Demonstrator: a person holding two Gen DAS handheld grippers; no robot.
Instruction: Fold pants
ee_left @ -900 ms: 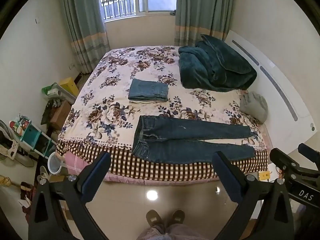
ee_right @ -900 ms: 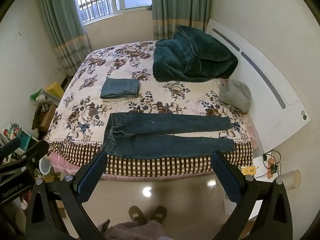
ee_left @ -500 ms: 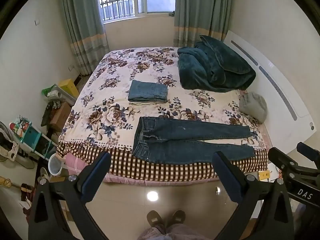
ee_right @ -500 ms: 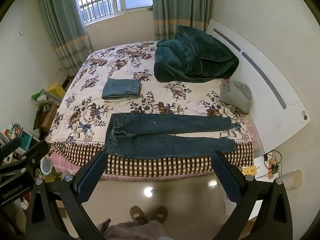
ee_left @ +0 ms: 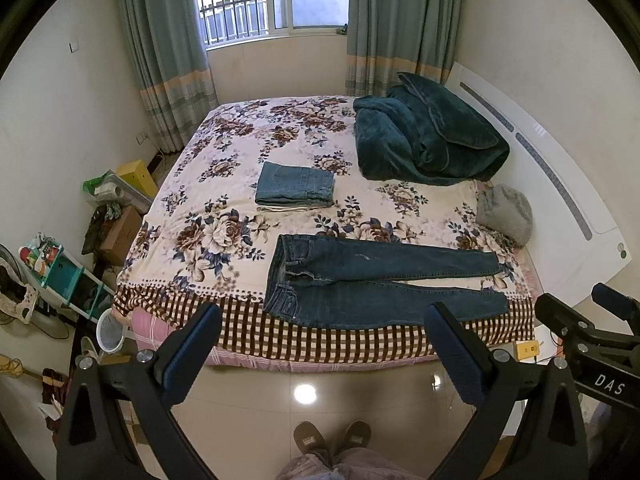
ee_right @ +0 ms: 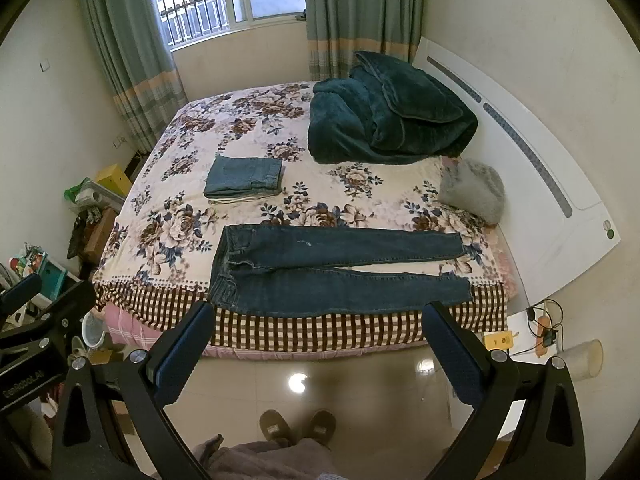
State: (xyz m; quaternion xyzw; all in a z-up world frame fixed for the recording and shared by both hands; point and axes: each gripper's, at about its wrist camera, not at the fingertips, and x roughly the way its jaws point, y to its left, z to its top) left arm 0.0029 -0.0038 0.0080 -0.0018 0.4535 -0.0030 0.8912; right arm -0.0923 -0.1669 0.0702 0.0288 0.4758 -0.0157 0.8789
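Observation:
Dark blue jeans (ee_left: 372, 282) lie flat near the front edge of the bed (ee_left: 224, 240), waist to the left, legs spread slightly to the right; they also show in the right wrist view (ee_right: 328, 270). My left gripper (ee_left: 324, 344) is open and empty, held above the floor in front of the bed. My right gripper (ee_right: 316, 340) is open and empty, also short of the bed. A folded stack of lighter jeans (ee_left: 295, 189) rests further back on the bed.
A dark green blanket (ee_left: 424, 140) is heaped at the back right beside a grey pillow (ee_left: 506, 214) and a white headboard (ee_left: 560, 200). Cluttered shelves and boxes (ee_left: 60, 268) stand at left. The glossy floor (ee_left: 304, 396) and the person's slippers (ee_left: 332, 436) are below.
Both grippers have drifted slightly closer to the bed; the view has barely shifted. The jeans have not moved.

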